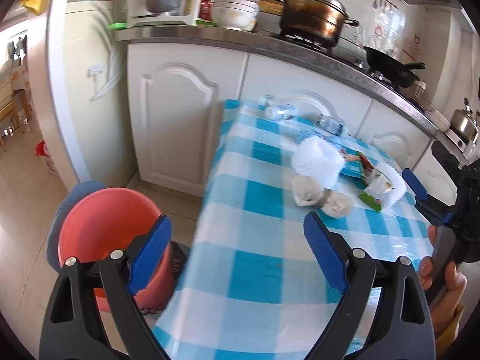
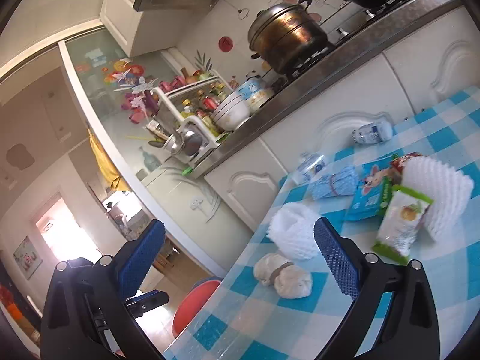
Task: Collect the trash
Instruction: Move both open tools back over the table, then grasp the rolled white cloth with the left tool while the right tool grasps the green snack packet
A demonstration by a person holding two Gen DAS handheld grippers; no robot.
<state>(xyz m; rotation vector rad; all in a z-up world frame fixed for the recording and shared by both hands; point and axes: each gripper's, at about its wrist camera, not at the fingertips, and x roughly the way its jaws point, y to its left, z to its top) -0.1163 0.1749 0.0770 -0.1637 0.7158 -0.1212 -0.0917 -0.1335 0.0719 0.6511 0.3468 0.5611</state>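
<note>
Littering the table (image 1: 258,270): two foam nets (image 1: 318,162), two bottles (image 1: 282,111).

Beyond the tongs, a lidded steamer pot (image 1: 312,15) and a black wok (image 1: 390,64) sit on the stove. Left of them, stacked bowls (image 1: 235,12) stand beside a dish rack (image 2: 192,138).

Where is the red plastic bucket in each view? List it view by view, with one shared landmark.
Left wrist: red plastic bucket sits lower left, on the floor beside the checked table, behind a blue finger.
Right wrist: bottom centre, peeking past the table edge.
Shared landmark: tarnished brass stockpot on the stove.
</note>
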